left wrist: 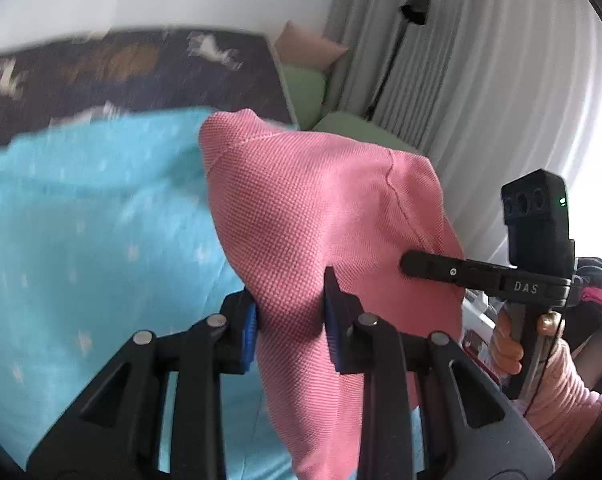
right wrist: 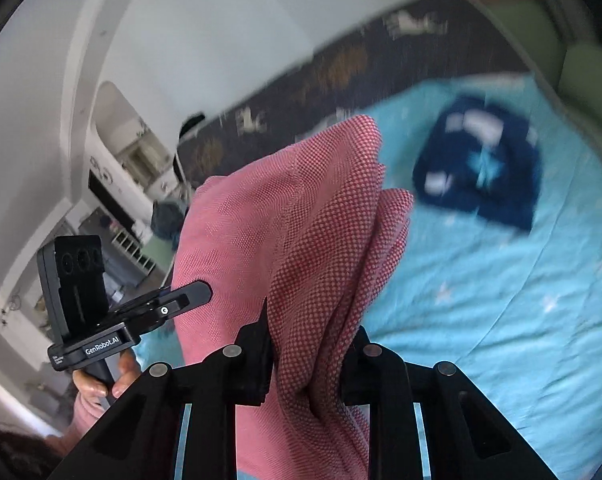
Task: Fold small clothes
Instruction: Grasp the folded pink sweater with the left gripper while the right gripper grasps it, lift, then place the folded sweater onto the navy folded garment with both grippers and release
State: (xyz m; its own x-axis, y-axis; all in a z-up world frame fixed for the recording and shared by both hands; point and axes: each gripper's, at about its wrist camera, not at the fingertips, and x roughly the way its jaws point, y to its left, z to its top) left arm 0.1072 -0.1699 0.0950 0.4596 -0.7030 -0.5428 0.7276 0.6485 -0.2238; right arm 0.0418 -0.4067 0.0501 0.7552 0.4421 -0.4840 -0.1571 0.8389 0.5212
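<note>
Gripping a pink knit garment (left wrist: 321, 208) in both tongs above a bed.

Bunched pink fabric is clamped between the blue pads (left wrist: 250, 334) of the left tongs (left wrist: 291, 320), and a folded thickness of it is pinched in the right tongs (right wrist: 311, 344); the garment is held raised over the turquoise star-print sheet (right wrist: 501, 320). Farther off, a dark blue garment (right wrist: 481, 160) lies crumpled on that sheet, and a dark patterned headboard (left wrist: 121, 72) is seen beyond.
</note>
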